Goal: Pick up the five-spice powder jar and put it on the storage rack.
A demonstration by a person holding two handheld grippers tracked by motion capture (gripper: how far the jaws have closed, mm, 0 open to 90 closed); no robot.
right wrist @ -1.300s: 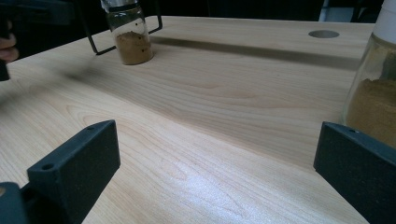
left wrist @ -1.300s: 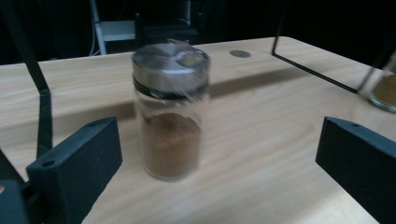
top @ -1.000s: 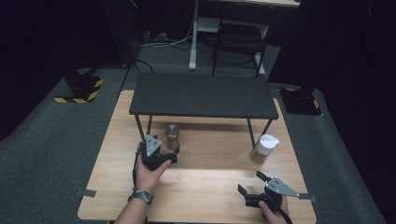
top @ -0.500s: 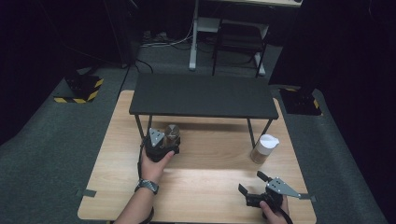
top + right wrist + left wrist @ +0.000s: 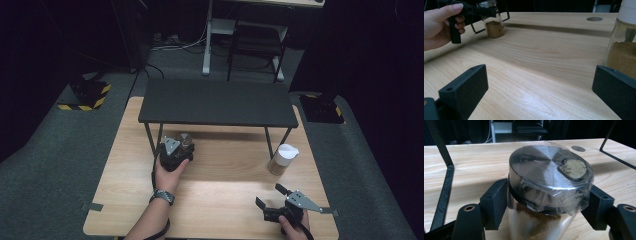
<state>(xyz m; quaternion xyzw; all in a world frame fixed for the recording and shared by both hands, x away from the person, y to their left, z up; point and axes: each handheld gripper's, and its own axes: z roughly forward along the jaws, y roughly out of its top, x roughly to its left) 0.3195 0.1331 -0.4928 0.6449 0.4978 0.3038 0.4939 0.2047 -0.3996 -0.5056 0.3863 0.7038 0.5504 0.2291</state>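
A glass jar (image 5: 544, 177) of brown powder, with a metal lid under clear film, stands on the wooden table (image 5: 225, 195) by the left legs of the black shelf (image 5: 215, 102). My left gripper (image 5: 546, 202) has its jaws pressed against the jar's neck from both sides. From above, that jar (image 5: 186, 142) sits just ahead of the left gripper (image 5: 181, 149). My right gripper (image 5: 270, 196) rests near the table's front right edge, open, with nothing between its jaws. A second jar (image 5: 282, 159) with a white lid stands ahead of it.
The black shelf stands on thin metal legs over the far half of the table. Bare wood lies between the two grippers. In the right gripper view the white-lidded jar (image 5: 621, 50) is close at the right. Dark floor surrounds the table.
My left gripper has moved forward to the metal-lidded jar and now has its jaws on it. The right gripper has stayed in place.
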